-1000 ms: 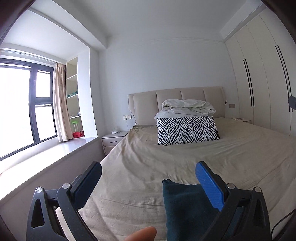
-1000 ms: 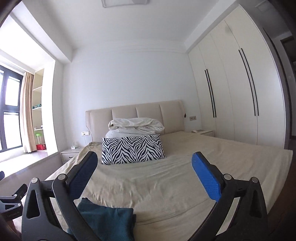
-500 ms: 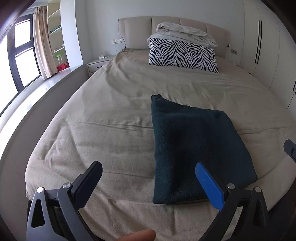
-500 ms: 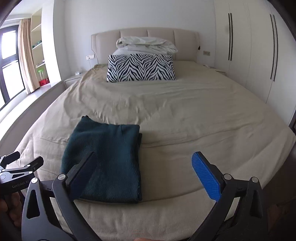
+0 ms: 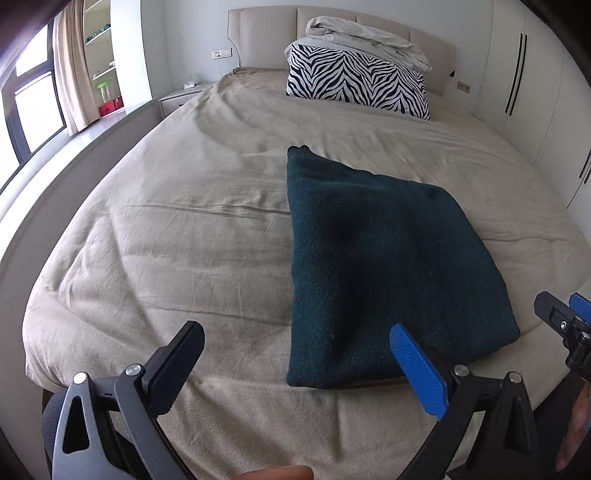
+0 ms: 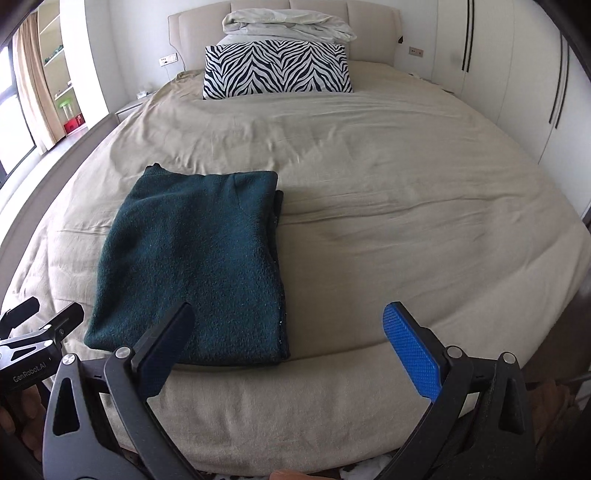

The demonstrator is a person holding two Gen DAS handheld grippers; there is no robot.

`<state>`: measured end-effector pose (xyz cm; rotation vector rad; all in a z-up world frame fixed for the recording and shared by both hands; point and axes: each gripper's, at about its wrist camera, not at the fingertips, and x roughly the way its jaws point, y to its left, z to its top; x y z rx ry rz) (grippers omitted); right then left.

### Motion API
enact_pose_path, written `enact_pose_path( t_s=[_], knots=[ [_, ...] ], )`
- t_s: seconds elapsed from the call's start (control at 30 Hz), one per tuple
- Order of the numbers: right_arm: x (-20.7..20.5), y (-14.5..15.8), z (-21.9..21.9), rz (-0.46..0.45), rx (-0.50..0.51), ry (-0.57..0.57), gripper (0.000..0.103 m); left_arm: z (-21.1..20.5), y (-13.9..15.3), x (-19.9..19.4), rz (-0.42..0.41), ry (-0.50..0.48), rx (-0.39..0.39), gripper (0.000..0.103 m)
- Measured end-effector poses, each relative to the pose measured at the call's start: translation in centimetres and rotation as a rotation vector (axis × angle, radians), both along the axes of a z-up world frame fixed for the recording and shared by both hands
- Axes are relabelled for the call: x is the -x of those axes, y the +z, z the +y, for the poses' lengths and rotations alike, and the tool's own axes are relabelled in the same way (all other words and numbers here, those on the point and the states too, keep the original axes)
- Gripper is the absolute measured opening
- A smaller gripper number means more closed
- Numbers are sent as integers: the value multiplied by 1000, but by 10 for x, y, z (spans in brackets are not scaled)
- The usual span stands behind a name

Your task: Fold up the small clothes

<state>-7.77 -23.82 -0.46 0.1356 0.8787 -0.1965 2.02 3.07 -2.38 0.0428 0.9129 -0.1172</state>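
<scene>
A dark teal knitted garment lies folded into a flat rectangle near the foot of a beige bed. My left gripper hovers open above the bed's foot edge, its blue finger over the garment's near left corner. My right gripper is also open and holds nothing, its black finger over the garment's near edge. Each gripper's tip shows at the edge of the other's view.
A zebra-striped pillow with a folded white duvet on it sits at the padded headboard. White wardrobes line the right wall. A nightstand, window ledge and window are on the left.
Both cameras have tilted down from the far wall and headboard to the bed's foot, bringing the folded garment fully into view. Both grippers stay open.
</scene>
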Motion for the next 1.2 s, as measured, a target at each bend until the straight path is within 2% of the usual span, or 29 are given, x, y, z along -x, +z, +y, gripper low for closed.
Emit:
enact_pose_path(
  t_s=[1.2],
  knots=[
    [-2, -3, 11, 23, 49, 28, 103, 2, -6, 0, 13, 10, 18, 103]
  ],
)
